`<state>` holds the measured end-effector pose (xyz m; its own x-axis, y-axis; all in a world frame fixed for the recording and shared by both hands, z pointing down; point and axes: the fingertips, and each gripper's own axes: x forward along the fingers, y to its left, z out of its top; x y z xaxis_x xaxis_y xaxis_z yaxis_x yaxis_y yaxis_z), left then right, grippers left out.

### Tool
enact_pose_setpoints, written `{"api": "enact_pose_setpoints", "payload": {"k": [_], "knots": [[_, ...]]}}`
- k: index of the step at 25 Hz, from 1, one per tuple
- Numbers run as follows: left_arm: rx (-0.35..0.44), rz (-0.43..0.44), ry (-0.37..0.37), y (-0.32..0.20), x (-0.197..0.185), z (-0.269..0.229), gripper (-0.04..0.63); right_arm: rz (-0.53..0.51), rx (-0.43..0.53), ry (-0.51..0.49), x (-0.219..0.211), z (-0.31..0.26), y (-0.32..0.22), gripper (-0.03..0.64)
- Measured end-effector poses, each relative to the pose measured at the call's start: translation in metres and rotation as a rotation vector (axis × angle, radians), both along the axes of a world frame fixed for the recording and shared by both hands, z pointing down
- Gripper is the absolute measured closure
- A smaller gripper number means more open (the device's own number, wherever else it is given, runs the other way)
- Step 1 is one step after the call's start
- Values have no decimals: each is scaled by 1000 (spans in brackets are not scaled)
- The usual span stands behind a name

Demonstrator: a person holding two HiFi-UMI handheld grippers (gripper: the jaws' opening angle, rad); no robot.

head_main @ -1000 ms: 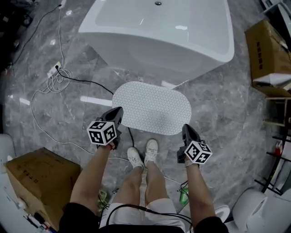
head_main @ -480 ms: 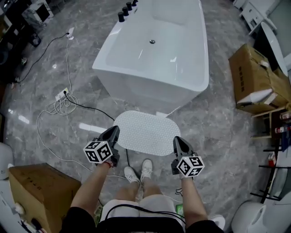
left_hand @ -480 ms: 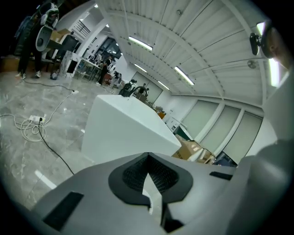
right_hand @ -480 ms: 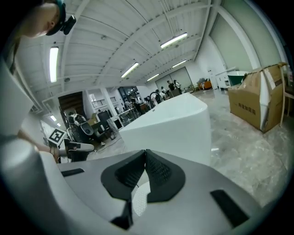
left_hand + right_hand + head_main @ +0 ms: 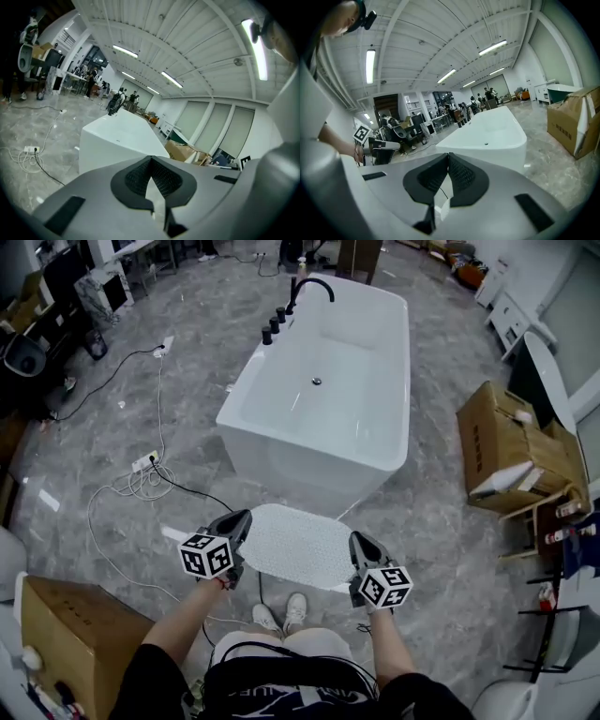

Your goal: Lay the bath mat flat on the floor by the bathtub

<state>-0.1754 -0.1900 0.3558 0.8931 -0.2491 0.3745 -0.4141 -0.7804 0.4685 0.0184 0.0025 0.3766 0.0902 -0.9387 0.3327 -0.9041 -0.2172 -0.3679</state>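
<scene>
Bath mat, one, flat by one bathtub; left tongs, right tongs both closed, empty.

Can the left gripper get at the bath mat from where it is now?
Probably not without bending down: the left gripper hangs high above the floor, fingers shut, while the bath mat lies flat below, by the bathtub. Nothing stands between them.
</scene>
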Motion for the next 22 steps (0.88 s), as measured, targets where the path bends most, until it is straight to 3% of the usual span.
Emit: {"api": "enact_pose_setpoints", "payload": {"k": [11, 15, 19, 22], "knots": [[115, -15, 110, 11, -13, -127, 583, -50, 94, 81, -19, -130, 2, 592], [130, -10, 143, 19, -22, -156, 583, -45, 116, 68, -26, -159, 17, 592], [161, -12, 144, 23, -37, -173, 583, -33, 141, 87, -34, -182, 31, 592], [242, 7, 121, 28, -34, -185, 583, -19, 137, 106, -31, -187, 39, 592]]}}
